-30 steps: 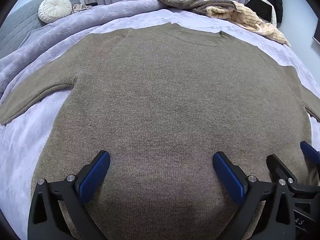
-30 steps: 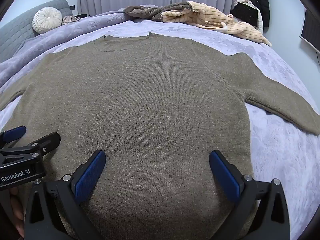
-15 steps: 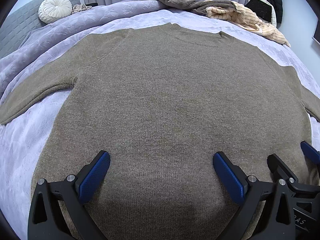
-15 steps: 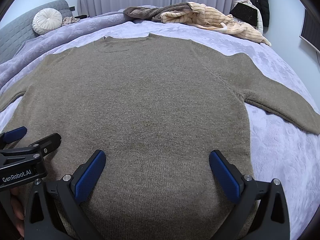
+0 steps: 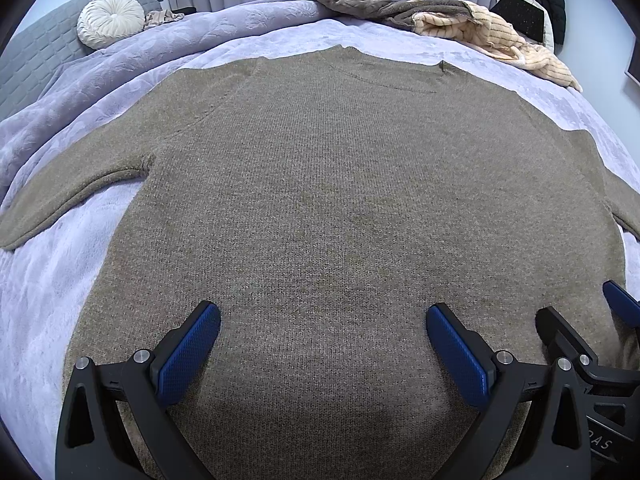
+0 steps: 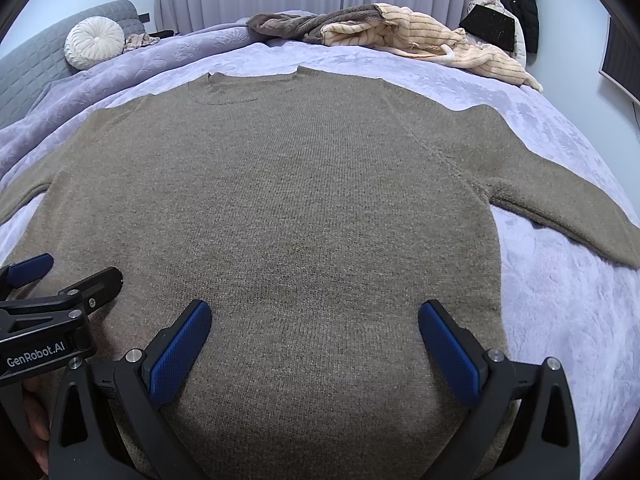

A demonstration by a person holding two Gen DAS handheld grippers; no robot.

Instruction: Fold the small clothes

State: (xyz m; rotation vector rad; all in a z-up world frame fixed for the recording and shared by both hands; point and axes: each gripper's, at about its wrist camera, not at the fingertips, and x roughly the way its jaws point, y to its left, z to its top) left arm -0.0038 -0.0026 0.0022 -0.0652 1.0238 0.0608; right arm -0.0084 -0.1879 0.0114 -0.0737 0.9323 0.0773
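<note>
A lavender plush bedspread (image 5: 48,304) carries the olive-brown knitted sweater (image 5: 344,208), spread flat, sleeves out. Over the sweater's hem, the left gripper (image 5: 322,344) and right gripper (image 6: 314,340) hover side by side, jaws wide apart, holding nothing.

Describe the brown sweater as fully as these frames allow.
The sweater is an olive-brown knit with a round neckline and long sleeves. It lies flat and unfolded on the lavender blanket, neckline away from the cameras, sleeves spread to both sides. Both hand-held grippers, left and right, are open above its near hem.
</note>
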